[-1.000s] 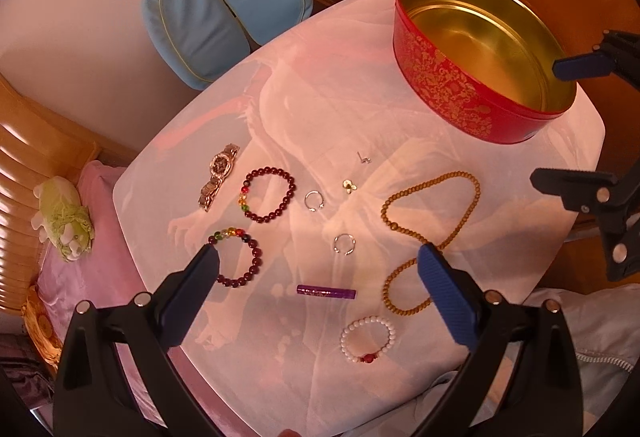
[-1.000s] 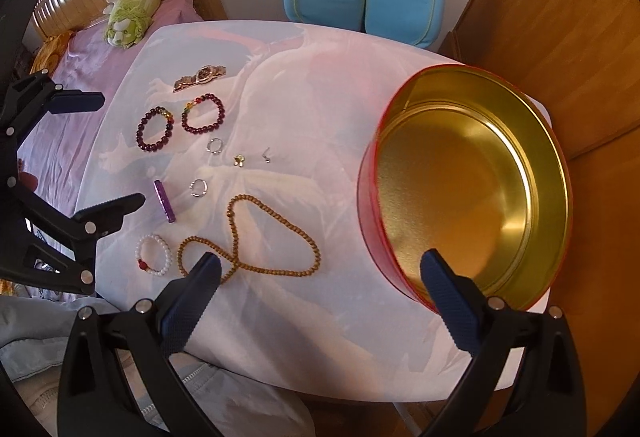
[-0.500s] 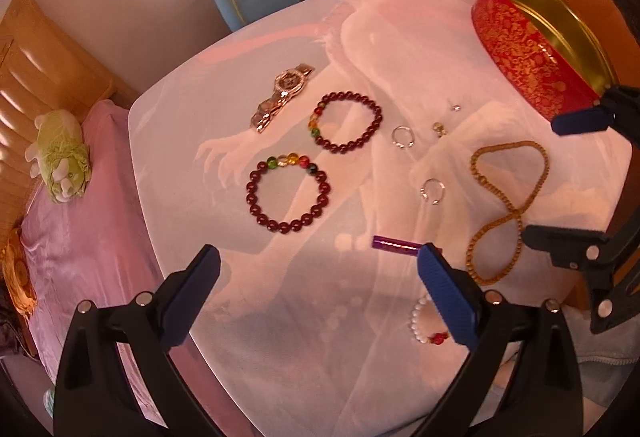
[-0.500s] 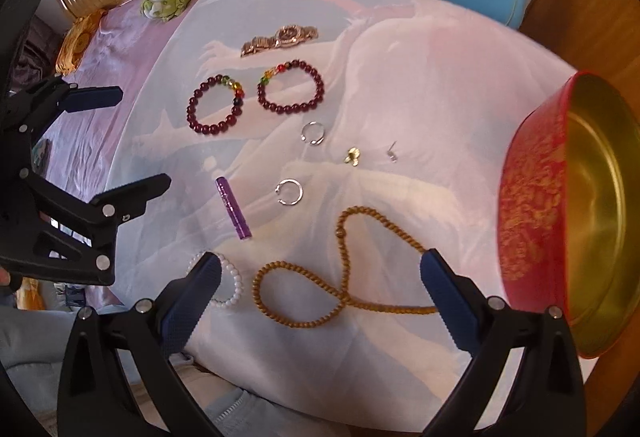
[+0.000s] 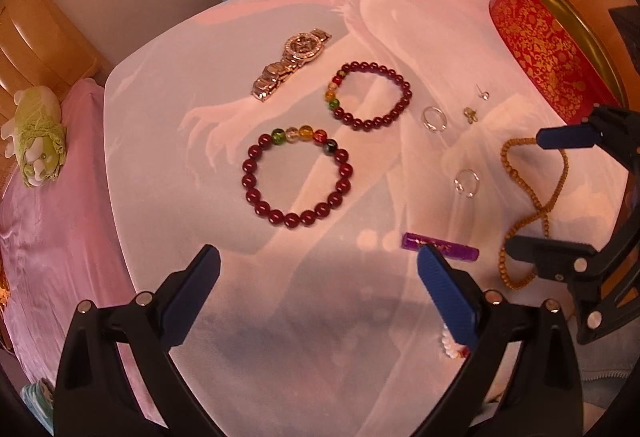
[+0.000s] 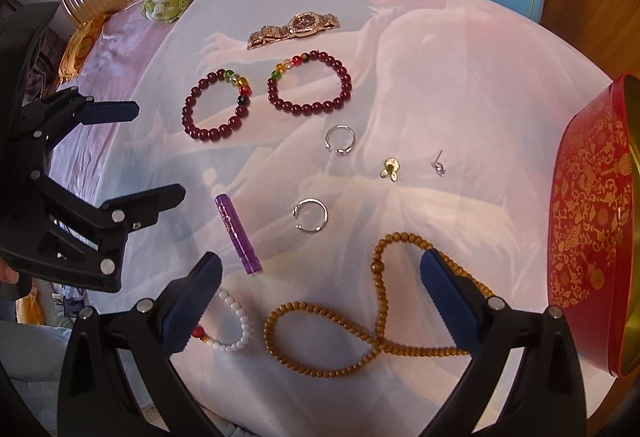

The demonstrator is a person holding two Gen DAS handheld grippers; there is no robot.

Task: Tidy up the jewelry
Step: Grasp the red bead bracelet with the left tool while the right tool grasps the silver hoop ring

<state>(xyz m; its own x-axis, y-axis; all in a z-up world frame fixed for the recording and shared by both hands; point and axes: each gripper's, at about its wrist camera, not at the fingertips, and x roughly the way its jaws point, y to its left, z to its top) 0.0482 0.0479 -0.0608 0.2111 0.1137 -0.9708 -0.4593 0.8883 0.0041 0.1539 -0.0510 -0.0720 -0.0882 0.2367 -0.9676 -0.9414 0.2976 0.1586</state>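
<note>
While nothing is gripped, the wooden bead necklace (image 6: pixel 384 321) lies looped at the cloth's near edge, beside the red tin (image 6: pixel 592 221). Spread wide above it, the right gripper (image 6: pixel 320 301) could pinch one strand, letting loops snag the white bracelet (image 6: pixel 234 329). Also wide open, the left gripper (image 5: pixel 316 277) hovers near a garnet bracelet (image 5: pixel 296 177).

From the left wrist we look down and forward over the counter's (image 5: pixel 168 141) left part, close above the nearer dark red bracelet (image 5: pixel 297 177). From the right wrist we look down over its near edge, close above the wooden bead necklace (image 6: pixel 384 321). Both views share the watch (image 6: pixel 296 26), bracelets, rings and red tin (image 5: pixel 548 49), and each catches the other gripper at its edge.
</note>
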